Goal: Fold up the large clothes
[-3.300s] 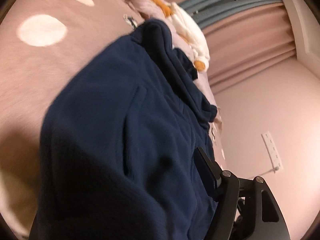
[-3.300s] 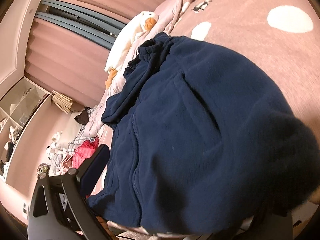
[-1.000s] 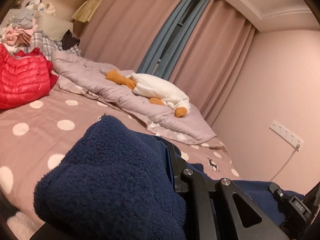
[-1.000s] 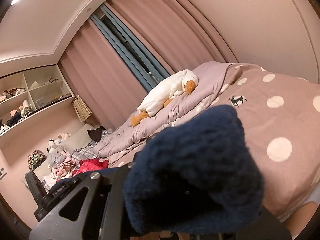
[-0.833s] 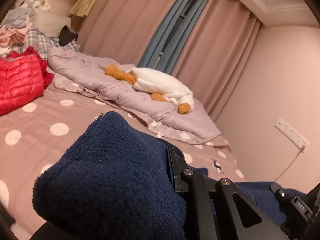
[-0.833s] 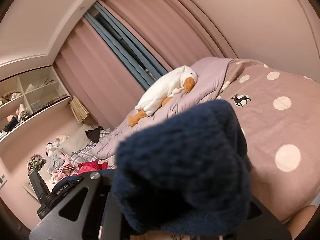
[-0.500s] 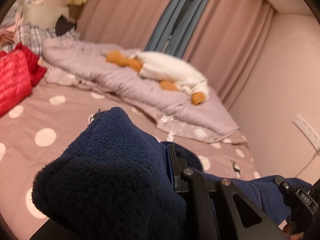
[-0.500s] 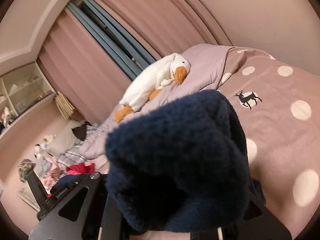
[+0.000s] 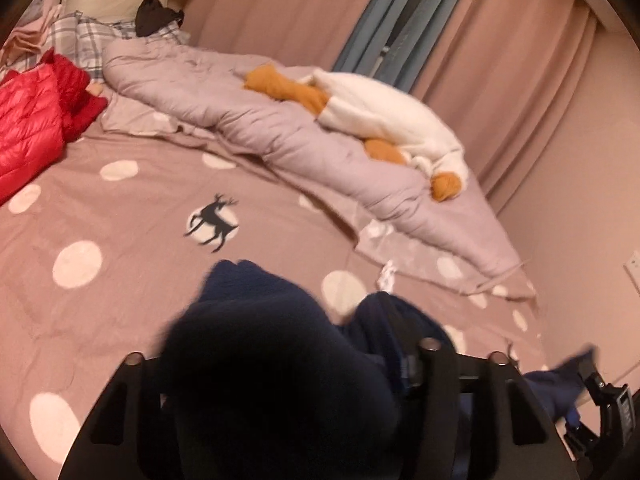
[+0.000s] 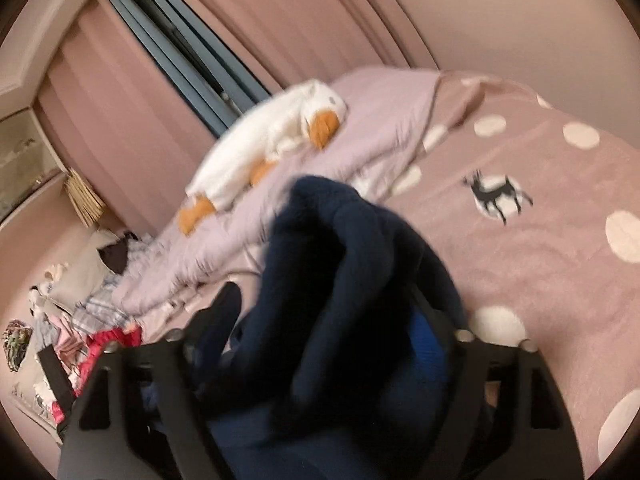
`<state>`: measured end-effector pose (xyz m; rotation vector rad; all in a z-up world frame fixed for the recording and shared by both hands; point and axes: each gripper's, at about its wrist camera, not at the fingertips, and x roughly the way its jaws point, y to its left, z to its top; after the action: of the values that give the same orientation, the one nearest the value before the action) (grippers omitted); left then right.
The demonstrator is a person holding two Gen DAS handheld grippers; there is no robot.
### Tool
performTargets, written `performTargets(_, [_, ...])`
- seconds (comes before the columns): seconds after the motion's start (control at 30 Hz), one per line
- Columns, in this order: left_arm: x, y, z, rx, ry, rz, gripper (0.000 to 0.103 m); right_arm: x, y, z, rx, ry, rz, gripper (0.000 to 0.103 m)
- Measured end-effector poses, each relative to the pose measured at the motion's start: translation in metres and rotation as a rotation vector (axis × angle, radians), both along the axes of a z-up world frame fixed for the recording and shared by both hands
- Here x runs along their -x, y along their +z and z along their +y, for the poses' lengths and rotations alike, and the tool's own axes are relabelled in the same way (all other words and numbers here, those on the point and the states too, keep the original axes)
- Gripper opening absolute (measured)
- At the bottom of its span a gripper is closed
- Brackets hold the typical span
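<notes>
A navy fleece garment (image 9: 256,320) is bunched low over the pink dotted bedspread (image 9: 100,208). In the left wrist view my left gripper (image 9: 280,340) has its jaws opening, and the fleece bundle sags loosely between the spread fingers (image 9: 424,352). In the right wrist view the same garment (image 10: 340,240) stands up in a tall fold between the jaws of my right gripper (image 10: 324,300), which are also opening, with one finger (image 10: 226,308) clear of the cloth. More of the garment trails back under both grippers.
A lilac duvet (image 9: 240,112) with a white goose plush (image 9: 380,116) lies across the far side of the bed. A red puffer jacket (image 9: 28,120) and piled clothes sit at the left. Curtains (image 9: 500,60) and a wall close off the right.
Both grippers went from shut on bunched fleece to jaws apart. The fleece now slumps between them, and both hands have travelled forward and lower over the bed.
</notes>
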<state>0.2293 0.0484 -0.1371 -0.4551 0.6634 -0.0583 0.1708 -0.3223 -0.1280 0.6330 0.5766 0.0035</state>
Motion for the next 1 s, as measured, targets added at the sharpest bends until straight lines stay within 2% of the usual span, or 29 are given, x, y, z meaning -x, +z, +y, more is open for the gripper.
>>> performTargets(0.07, [-0.002, 0.007, 0.003, 0.012, 0.019, -0.010, 0.069, 0.000, 0.006, -0.003, -0.011, 0.006, -0.020, 0.086])
performTargets(0.17, [-0.009, 0.016, 0.003, 0.002, 0.037, -0.016, 0.070, -0.001, 0.010, -0.001, 0.003, 0.005, -0.004, 0.089])
performTargets(0.3, [-0.017, 0.027, 0.002, -0.068, 0.066, -0.038, 0.071, 0.000, 0.010, 0.003, 0.003, 0.019, -0.001, 0.090])
performTargets(0.4, [-0.027, 0.036, 0.012, -0.028, 0.064, -0.038, 0.072, -0.003, 0.011, 0.005, 0.011, 0.021, 0.006, 0.090])
performTargets(0.47, [-0.036, 0.039, 0.017, -0.042, 0.073, 0.004, 0.072, -0.005, 0.011, 0.006, 0.023, 0.026, 0.006, 0.090])
performTargets(0.53, [-0.033, 0.033, 0.018, -0.079, 0.087, 0.037, 0.072, -0.006, 0.008, 0.009, 0.030, 0.040, 0.017, 0.090])
performTargets(0.6, [-0.025, 0.015, 0.016, -0.105, 0.054, 0.063, 0.072, -0.007, 0.003, 0.012, 0.025, 0.047, 0.035, 0.089])
performTargets(0.7, [-0.017, -0.011, 0.012, -0.100, 0.034, 0.103, 0.071, -0.010, -0.007, 0.015, 0.013, 0.051, 0.063, 0.088])
performTargets(0.77, [-0.019, -0.021, 0.007, -0.094, 0.009, 0.132, 0.056, -0.011, -0.012, 0.017, 0.015, 0.050, 0.083, 0.084])
performTargets(0.87, [-0.030, -0.036, -0.009, -0.078, -0.063, 0.168, 0.050, -0.017, -0.017, 0.022, 0.054, 0.056, 0.097, 0.062])
performTargets(0.93, [-0.040, -0.046, -0.022, -0.133, -0.080, 0.178, 0.048, -0.031, -0.027, 0.028, 0.090, 0.089, 0.150, 0.032])
performTargets(1.0, [-0.055, -0.053, -0.031, -0.180, -0.067, 0.186, 0.047, -0.048, -0.047, 0.033, 0.083, 0.131, 0.224, 0.024])
